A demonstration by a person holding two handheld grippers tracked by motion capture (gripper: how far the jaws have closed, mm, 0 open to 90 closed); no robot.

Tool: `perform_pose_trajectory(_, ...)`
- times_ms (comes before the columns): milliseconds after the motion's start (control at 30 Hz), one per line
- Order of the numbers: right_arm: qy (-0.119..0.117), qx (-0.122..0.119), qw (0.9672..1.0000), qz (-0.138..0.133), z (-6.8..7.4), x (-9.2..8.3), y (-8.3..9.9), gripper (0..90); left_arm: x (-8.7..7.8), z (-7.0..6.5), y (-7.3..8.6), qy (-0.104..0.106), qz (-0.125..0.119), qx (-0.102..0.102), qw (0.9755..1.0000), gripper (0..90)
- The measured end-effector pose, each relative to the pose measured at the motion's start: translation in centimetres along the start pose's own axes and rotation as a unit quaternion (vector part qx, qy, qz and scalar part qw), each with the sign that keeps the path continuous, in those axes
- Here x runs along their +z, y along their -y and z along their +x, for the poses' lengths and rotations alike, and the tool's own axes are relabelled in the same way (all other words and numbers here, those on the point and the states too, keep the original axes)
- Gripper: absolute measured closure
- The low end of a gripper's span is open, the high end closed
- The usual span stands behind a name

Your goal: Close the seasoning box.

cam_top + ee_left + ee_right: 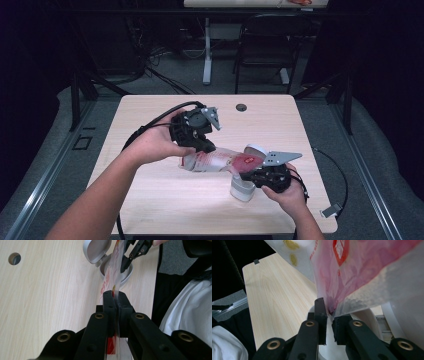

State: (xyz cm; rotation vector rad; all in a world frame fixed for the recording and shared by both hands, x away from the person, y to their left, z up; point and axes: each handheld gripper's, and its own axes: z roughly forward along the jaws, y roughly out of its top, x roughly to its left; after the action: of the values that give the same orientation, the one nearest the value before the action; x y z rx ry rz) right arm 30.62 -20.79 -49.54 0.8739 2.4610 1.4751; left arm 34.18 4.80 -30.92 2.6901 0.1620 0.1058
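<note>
A clear plastic bag (220,161) with red and pink print hangs stretched between my two grippers above the table. My left gripper (206,148) is shut on the bag's left end; in the left gripper view the film (113,277) runs pinched between the jaws, with my left gripper (115,296) closed tight. My right gripper (250,173) is shut on the bag's right end, and in the right gripper view the pink film (352,277) gathers into my right gripper (329,311). A white round container (242,189) with its hinged lid (256,150) open stands under the bag's right end.
The light wood table (150,200) has a small round hole (241,107) near its far edge. The container's rim (127,275) and open lid (96,251) lie ahead of the left gripper. A dark chair (267,45) and a white desk leg (207,50) stand beyond the table.
</note>
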Motion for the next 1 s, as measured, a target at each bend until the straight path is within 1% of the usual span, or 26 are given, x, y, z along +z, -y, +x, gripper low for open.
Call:
perform_pose_trajectory(100, 0.001, -0.001, 1.0, 0.002, -0.02, -0.09, -0.01, 83.7, -0.02, 0.0, -0.09, 0.003, 0.0, -0.003, 1.0, 88.4)
perform_pose_trajectory(133, 0.0, -0.001, 1.0, 0.0, -0.04, -0.1, 0.0, 83.7, -0.06, 0.04, -0.16, 0.002, 0.001, 0.003, 1.0, 88.5)
perform_pose_trajectory(200, 0.0, -0.001, 1.0, 0.0, -0.08, -0.22, -0.03, 83.6, -0.08, -0.02, -0.26, 0.002, 0.001, 0.004, 1.0, 88.5)
perform_pose_trajectory(233, 0.001, -0.001, 1.0, 0.001, -0.09, -0.28, -0.04, 83.5, -0.03, -0.09, -0.29, 0.001, -0.003, 0.001, 1.0, 88.4)
perform_pose_trajectory(367, 0.002, -0.003, 1.0, 0.002, -0.1, -0.4, -0.03, 83.5, -0.01, -0.1, -0.4, 0.001, -0.002, 0.002, 1.0, 88.4)
perform_pose_trajectory(600, 0.002, 0.001, 1.0, -0.001, -0.21, -0.5, 0.02, 83.3, 0.03, -0.12, -0.65, 0.002, -0.004, 0.004, 1.0, 88.4)
perform_pose_trajectory(867, 0.002, -0.002, 1.0, 0.0, -0.24, -0.63, 0.04, 83.5, 0.02, -0.09, -0.67, 0.004, -0.004, 0.004, 1.0, 88.4)
perform_pose_trajectory(1000, 0.003, -0.003, 1.0, 0.0, -0.19, -0.63, 0.02, 83.5, 0.03, -0.13, -0.66, 0.002, -0.005, 0.004, 1.0, 88.4)
